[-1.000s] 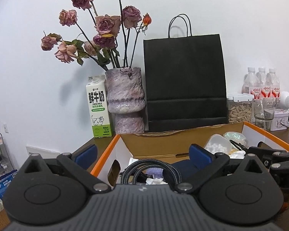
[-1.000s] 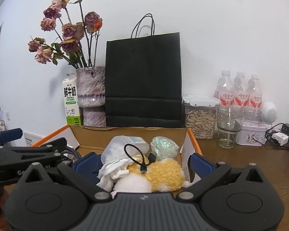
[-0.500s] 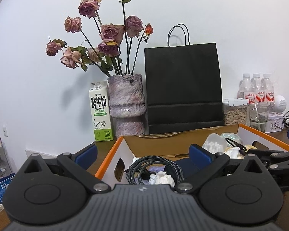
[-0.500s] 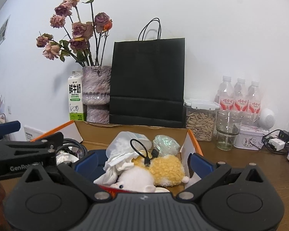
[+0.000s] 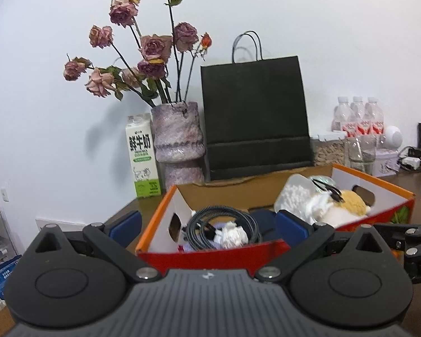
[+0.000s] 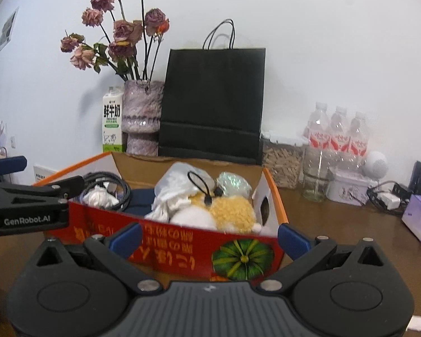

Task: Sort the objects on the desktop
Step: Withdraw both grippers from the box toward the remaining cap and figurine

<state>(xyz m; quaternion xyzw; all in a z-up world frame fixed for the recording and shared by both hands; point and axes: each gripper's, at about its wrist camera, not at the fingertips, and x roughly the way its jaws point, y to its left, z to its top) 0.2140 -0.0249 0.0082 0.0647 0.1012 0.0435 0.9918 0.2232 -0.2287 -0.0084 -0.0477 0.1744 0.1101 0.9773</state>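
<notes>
Left wrist view: we are holding the left gripper (image 5: 207, 221) spread wide and gripping nothing at the near wall of the cardboard box (image 5: 210, 255), which is already packed with a coiled cable (image 5: 224, 224), crumpled tissue (image 5: 233, 234) and, toward 2 o'clock, a plush toy (image 5: 348, 205). Right wrist view: we are keeping the right gripper (image 6: 209, 237) equally spread and empty at the box front, the purple pack (image 6: 419, 217) at 3 o'clock looking unsorted, so we are judging sorting mostly done.
</notes>
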